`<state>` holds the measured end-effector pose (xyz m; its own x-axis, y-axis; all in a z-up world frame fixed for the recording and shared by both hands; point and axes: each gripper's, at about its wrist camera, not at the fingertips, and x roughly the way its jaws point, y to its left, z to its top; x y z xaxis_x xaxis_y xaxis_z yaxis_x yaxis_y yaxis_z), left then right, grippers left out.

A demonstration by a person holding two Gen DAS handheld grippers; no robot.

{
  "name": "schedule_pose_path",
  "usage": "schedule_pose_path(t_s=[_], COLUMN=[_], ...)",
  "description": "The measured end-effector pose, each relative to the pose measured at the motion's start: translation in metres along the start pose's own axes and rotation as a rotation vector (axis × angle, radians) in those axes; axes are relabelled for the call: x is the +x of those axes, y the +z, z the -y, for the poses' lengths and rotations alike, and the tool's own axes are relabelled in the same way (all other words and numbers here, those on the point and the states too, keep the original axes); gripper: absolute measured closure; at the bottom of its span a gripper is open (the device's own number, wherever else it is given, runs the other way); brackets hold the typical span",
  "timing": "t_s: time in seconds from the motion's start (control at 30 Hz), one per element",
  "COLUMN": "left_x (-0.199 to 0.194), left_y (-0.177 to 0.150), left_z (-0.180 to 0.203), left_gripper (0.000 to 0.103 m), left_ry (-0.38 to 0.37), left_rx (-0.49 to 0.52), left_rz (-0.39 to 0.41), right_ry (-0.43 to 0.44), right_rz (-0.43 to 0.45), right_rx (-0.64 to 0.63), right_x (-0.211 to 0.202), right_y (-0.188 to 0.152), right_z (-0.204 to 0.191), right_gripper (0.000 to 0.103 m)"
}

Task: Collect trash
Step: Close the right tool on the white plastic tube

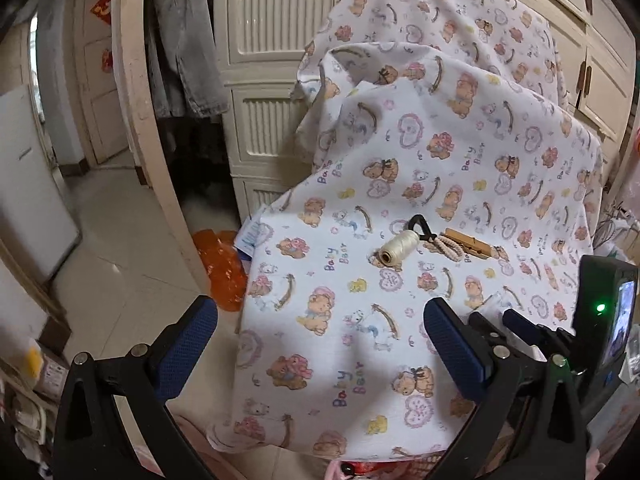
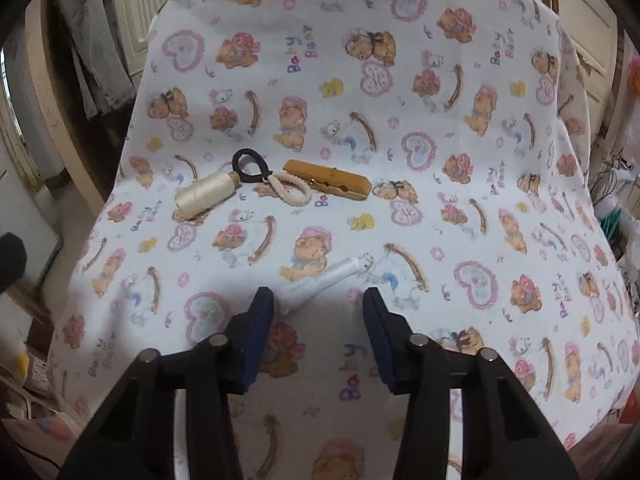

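A bear-printed white cloth (image 2: 440,208) covers a raised surface. On it lie a cream thread spool (image 2: 206,194), a black hair tie (image 2: 246,164), a cream braided loop (image 2: 292,188) and a wooden clothespin (image 2: 328,180). Nearer to me lies a white rolled scrap (image 2: 328,278), slanted, its lower end reaching between the fingertips of my right gripper (image 2: 318,294). Those jaws stand apart and the pads do not press on it. My left gripper (image 1: 320,312) hangs wide open over the cloth's near left corner, holding nothing. The spool (image 1: 396,248) and clothespin (image 1: 468,242) lie beyond it.
An orange plastic bag (image 1: 222,268) sits on the tiled floor (image 1: 120,240) left of the cloth. Cream drawers (image 1: 276,20) and hanging jeans (image 1: 188,40) stand behind. Cluttered shelves and wires (image 2: 616,200) crowd the right edge.
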<state>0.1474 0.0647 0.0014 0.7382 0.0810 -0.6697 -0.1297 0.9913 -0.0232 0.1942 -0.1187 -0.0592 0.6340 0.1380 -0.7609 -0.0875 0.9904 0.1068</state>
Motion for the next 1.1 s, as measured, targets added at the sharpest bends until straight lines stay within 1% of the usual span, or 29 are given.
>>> schedule_pose_path(t_s=[0.03,0.07,0.1,0.13,0.23,0.37,0.47,0.57,0.6,0.63,0.67,0.7,0.77,0.87,0.93,0.97,1.0,1.03,1.1], left_x=[-0.001,-0.002,-0.002,-0.003,-0.006,-0.011,-0.012,-0.009,-0.008,-0.007,-0.006,-0.005,-0.004,-0.002,-0.001,0.0,0.001,0.001,0.002], left_y=[-0.001,-0.001,-0.002,-0.002,-0.003,-0.004,-0.005,-0.005,-0.005,-0.005,-0.005,-0.005,-0.004,-0.004,-0.004,-0.004,-0.004,-0.004,-0.005], left_z=[0.001,0.001,0.002,0.002,0.004,0.01,0.009,0.009,0.009,0.01,0.01,0.009,0.007,0.007,0.008,0.008,0.008,0.007,0.006], left_gripper=[0.001,0.001,0.001,0.001,0.001,0.001,0.001,0.001,0.001,0.001,0.001,0.001,0.001,0.001,0.001,0.001,0.001,0.001,0.001], left_ry=[0.006,0.01,0.009,-0.002,-0.058,-0.065,-0.071,-0.071,-0.064,-0.055,-0.049,-0.049,-0.059,-0.061,-0.051,-0.048,-0.05,-0.054,-0.062], left_rx=[0.009,0.014,0.018,0.018,0.018,0.039,0.028,0.021,0.023,0.027,0.027,0.022,0.009,0.006,0.014,0.015,0.013,0.006,-0.009], left_rz=[0.007,0.01,0.011,0.011,0.019,0.032,0.032,0.027,0.028,0.028,0.027,0.023,0.016,0.009,0.008,0.006,0.003,-0.004,-0.021], right_ry=[0.006,0.019,0.04,0.063,0.084,0.171,0.178,0.189,0.188,0.187,0.188,0.175,0.141,0.113,0.057,0.042,0.035,0.034,0.063], right_rz=[0.007,0.007,0.003,-0.005,-0.004,-0.018,-0.003,0.006,0.009,0.011,0.023,0.038,0.039,0.037,0.03,0.016,0.032,0.023,0.016], right_rx=[0.008,0.008,0.003,-0.003,0.006,0.043,0.004,0.013,0.023,0.038,0.051,0.055,0.032,0.027,0.023,0.03,0.026,0.014,-0.027], right_x=[-0.001,-0.002,-0.003,-0.004,-0.014,-0.027,-0.038,-0.042,-0.042,-0.043,-0.044,-0.044,-0.039,-0.028,-0.021,-0.017,-0.018,-0.017,-0.021], right_y=[0.0,-0.002,-0.003,-0.004,-0.014,-0.028,-0.037,-0.038,-0.037,-0.035,-0.033,-0.031,-0.025,-0.018,-0.016,-0.017,-0.018,-0.019,-0.021], right_z=[0.001,0.002,0.002,0.004,0.015,0.036,0.044,0.051,0.052,0.053,0.053,0.052,0.045,0.038,0.035,0.037,0.038,0.04,0.043], right_gripper=[0.077,0.083,0.093,0.097,0.101,0.101,0.101,0.099,0.083,0.057,0.05,0.05,0.054,0.06,0.07,0.073,0.084,0.087,0.089])
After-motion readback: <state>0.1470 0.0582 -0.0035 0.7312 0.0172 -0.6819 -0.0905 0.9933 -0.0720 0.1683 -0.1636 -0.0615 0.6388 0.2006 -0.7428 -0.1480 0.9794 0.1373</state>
